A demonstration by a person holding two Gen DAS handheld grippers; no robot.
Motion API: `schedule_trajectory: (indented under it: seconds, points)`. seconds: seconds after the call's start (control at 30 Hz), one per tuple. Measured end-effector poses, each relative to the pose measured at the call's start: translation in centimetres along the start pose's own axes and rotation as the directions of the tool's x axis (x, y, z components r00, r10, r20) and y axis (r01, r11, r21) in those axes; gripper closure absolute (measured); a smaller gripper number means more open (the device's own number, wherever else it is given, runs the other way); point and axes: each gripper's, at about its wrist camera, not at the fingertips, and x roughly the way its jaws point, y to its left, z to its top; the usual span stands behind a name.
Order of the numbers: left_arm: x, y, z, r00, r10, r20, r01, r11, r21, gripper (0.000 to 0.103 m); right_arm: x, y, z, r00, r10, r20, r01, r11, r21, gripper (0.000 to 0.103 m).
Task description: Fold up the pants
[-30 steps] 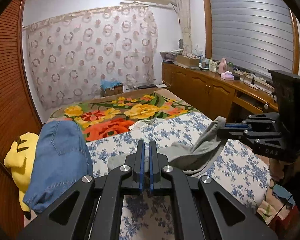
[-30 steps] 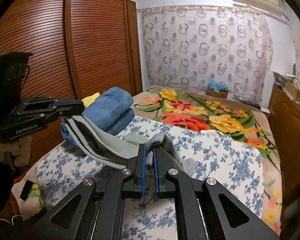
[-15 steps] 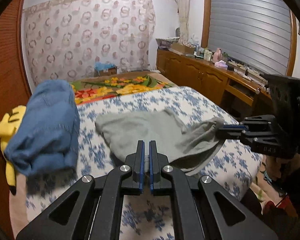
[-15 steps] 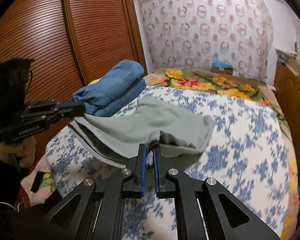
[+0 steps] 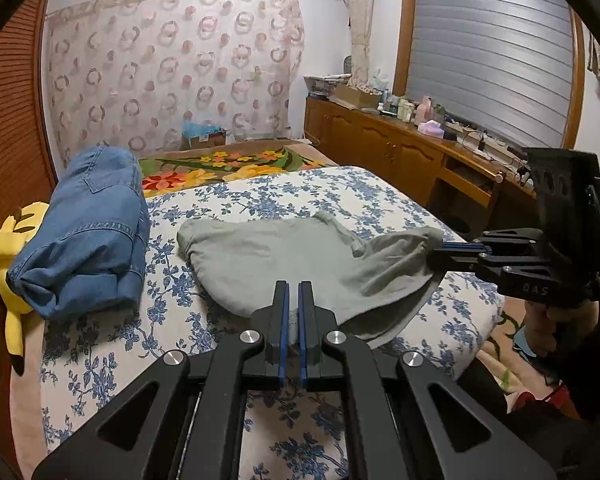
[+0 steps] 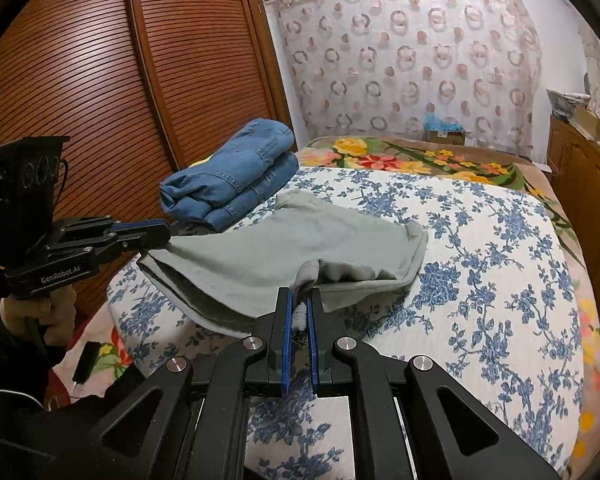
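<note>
Here the grey pants (image 5: 284, 256) lie folded on the blue-flowered bedspread (image 5: 260, 196), their far fold resting flat while the near edge is lifted slightly off the bed. The left tongs (image 5: 293, 308) are pinched on the near hem, with grey cloth filling the narrow gap between the blue pads. In the right wrist view, the right tongs (image 6: 299, 312) are clamped on a bunched grey corner of the pants (image 6: 284, 248), and the left tongs (image 6: 156, 234) show at the pants' left end, closed on that corner. From the left wrist view, the right tongs (image 5: 440, 250) meet the pants' right end, where the fabric gathers into a bulge. Just beside the pants, on their left, sits a folded pair of blue jeans (image 5: 88, 236); a yellow plush toy (image 5: 12, 240) lies beyond the jeans. Behind the pants, a bright floral blanket (image 5: 228, 162) covers the head of the bed.
</note>
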Motion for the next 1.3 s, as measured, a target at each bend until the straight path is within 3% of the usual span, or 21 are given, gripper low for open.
schedule_trajectory:
  seconds: [0.5, 0.9, 1.3]
  points:
    - [-0.2, -0.1, -0.6, 1.0, -0.013, -0.011, 0.013, 1.0, -0.019, 0.098, -2.4, 0.1, -1.7, 1.0, 0.005, 0.014, -0.005, 1.0, 0.006, 0.096]
    - [4.4, 3.1, 3.4, 0.999, 0.054, 0.001, -0.054, 0.998, -0.042, 0.098, 3.5, -1.4, 1.8, 0.996, -0.084, 0.016, 0.083, 0.996, 0.027, 0.096]
    - [10.2, 5.4, 4.6, 0.992, 0.098, -0.077, -0.103, 0.993, -0.065, 0.098, 10.0, -3.7, 3.5, 0.99, -0.133, -0.051, 0.136, 0.989, 0.053, 0.096]
